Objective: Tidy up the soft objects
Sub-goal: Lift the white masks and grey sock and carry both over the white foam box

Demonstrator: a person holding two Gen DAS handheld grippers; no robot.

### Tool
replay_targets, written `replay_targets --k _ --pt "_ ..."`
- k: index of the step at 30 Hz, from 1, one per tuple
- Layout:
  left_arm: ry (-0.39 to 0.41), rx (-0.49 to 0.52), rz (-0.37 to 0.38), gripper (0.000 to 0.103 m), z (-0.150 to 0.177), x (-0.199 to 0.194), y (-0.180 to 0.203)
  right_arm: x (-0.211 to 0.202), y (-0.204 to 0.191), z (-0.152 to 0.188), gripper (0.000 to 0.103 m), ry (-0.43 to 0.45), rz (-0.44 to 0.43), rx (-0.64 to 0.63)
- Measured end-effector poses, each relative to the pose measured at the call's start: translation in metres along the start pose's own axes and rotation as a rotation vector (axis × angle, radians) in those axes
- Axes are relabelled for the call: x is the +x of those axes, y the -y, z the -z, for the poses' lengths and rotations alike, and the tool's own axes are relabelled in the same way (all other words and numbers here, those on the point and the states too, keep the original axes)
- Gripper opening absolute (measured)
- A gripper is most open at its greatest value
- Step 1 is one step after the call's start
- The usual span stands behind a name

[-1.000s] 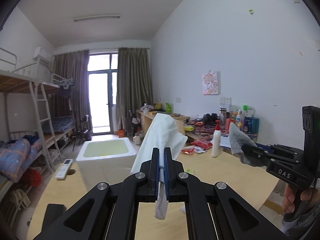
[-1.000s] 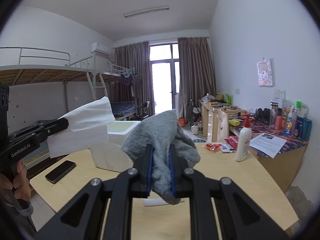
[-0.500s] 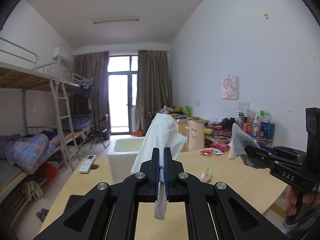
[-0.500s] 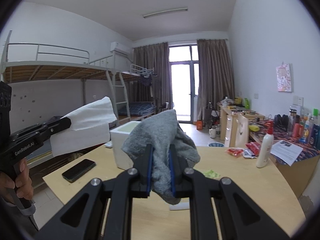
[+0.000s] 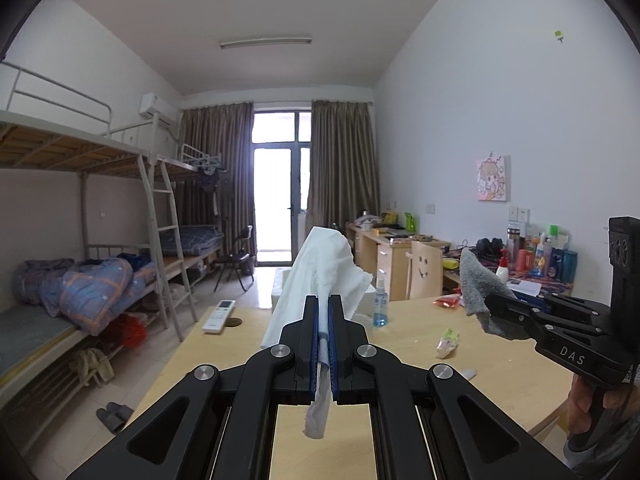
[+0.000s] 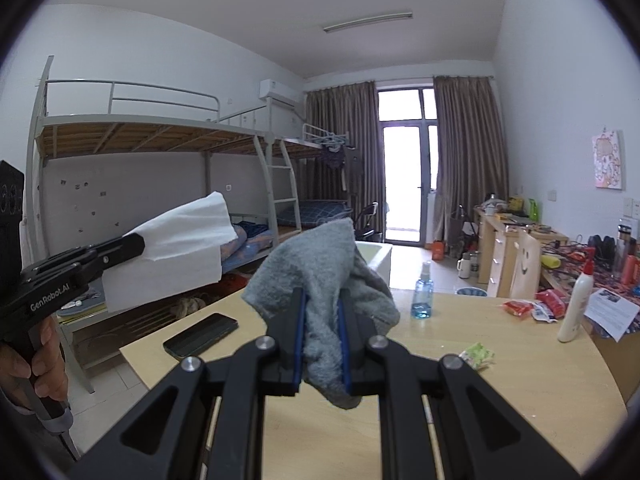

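Left hand-held gripper points nearly level over the surface, jaws clenched on a white tissue — the sheet stands above the fingers, and a tail hangs below them. In the right wrist view a hand grips its handle low at the left edge.

Right hand-held gripper is likewise near level, beside the left one, jaws clenched on a grey cloth that bunches above the fingers and sags below. Its holding hand shows at the lower right of the left wrist view.

Both soft items are held in the air, clear of the surface. A phone, spray bottle and wrapper lie on it.
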State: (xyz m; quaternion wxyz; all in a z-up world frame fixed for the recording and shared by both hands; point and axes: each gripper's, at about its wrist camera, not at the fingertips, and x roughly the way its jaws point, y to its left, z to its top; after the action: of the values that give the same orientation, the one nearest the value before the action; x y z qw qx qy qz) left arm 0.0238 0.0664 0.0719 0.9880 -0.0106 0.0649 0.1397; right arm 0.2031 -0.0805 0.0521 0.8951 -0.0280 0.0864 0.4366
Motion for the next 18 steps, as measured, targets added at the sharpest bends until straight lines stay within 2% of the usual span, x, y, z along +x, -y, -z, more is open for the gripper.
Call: replay_targets --k 18 --pt "-0.025 -0.011 0.014 0.004 0.002 0.019 -0.006 0.015 0.0 -0.003 0.018 -0.018 0.012 -0.005"
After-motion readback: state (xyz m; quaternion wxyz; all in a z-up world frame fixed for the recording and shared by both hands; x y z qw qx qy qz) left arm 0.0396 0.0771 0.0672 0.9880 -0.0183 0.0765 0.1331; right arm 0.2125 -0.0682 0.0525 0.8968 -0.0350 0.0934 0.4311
